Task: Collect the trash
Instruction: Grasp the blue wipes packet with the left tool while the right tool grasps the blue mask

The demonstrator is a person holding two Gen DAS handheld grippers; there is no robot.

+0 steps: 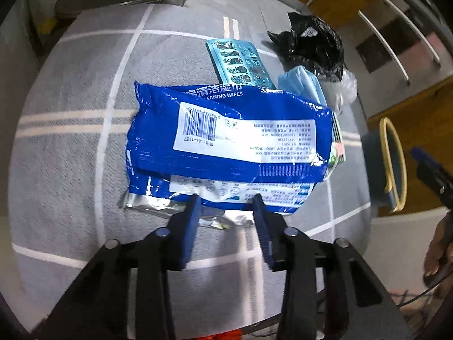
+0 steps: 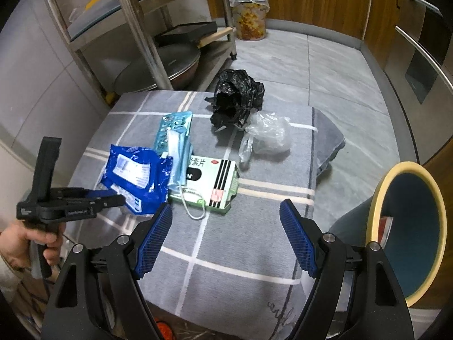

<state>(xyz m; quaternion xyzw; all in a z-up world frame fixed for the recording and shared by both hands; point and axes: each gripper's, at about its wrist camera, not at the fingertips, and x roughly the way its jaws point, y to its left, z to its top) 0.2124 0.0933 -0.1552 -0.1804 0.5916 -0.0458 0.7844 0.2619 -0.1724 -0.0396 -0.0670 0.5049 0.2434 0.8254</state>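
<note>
Left gripper (image 1: 226, 198) at the near edge of the blue wipes pack (image 1: 226, 136), right gripper (image 2: 226, 212) spread wide and holding nothing.

Left fingers straddle the pack's silver crimped near edge with a clear gap between them; tips look to be touching the foil, but no clamp on it is visible. The trash sits on a grey checked cloth (image 2: 240, 240): wipes pack at left, a blue face mask (image 2: 178, 155) draped over a green-and-white medicine box (image 2: 215, 187) just right of it, and a teal blister pack (image 2: 172, 130) behind those. A crumpled black bag (image 2: 235, 96) lies at the far side, with a clear plastic bag (image 2: 266, 136) beside it. A yellow-rimmed bin (image 2: 407, 232) is tilted off the cloth's right edge, mouth toward the camera.
</note>
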